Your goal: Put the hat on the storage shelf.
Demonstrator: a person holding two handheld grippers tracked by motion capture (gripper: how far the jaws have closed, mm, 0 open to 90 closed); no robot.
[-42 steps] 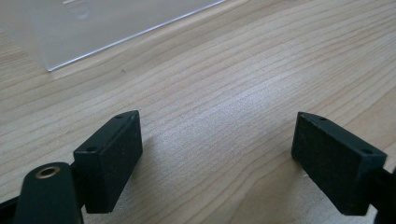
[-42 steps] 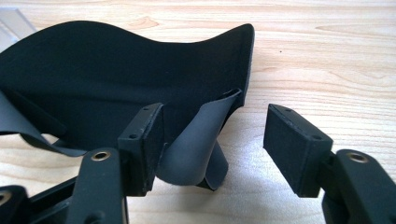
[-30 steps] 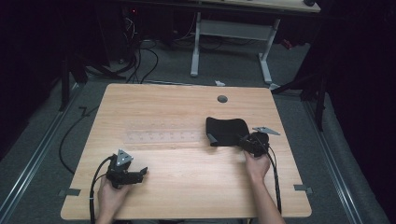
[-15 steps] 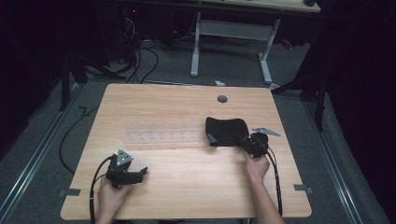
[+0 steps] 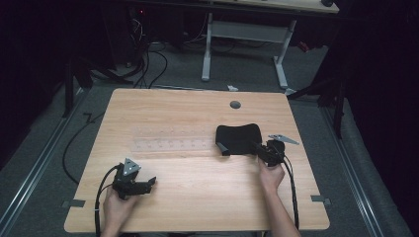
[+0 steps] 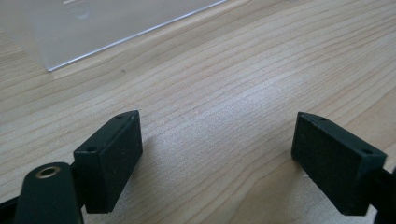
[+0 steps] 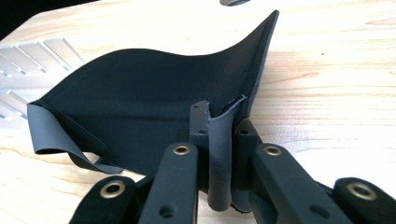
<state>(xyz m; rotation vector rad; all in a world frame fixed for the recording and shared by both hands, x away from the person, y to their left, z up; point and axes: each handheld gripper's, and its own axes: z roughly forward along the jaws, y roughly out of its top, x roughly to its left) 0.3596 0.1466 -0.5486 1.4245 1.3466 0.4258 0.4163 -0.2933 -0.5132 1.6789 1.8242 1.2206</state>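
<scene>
Lying left of the black rubbery sheet (image 5: 239, 138) is a clear plastic ruler-like strip (image 5: 173, 145) on the pale wooden table (image 5: 207, 197). Right gripper (image 5: 267, 149) jaws pinch the sheet's near right corner; left gripper (image 5: 143, 185) jaws gape wide, empty, near left. Dark floor, cables (image 5: 148, 59) beyond.

High view looks down over the table (image 5: 197, 197); both gripper views skim it closely, probably facing forward.

Our wooden table (image 5: 197, 202) and what rests on it.
We see a clear plastic strip (image 5: 170, 145) lying flat near the middle, a black cloth (image 5: 238, 138) just to its right with one corner curled up, and a round grey grommet (image 5: 235, 104) set into the far edge.
</scene>
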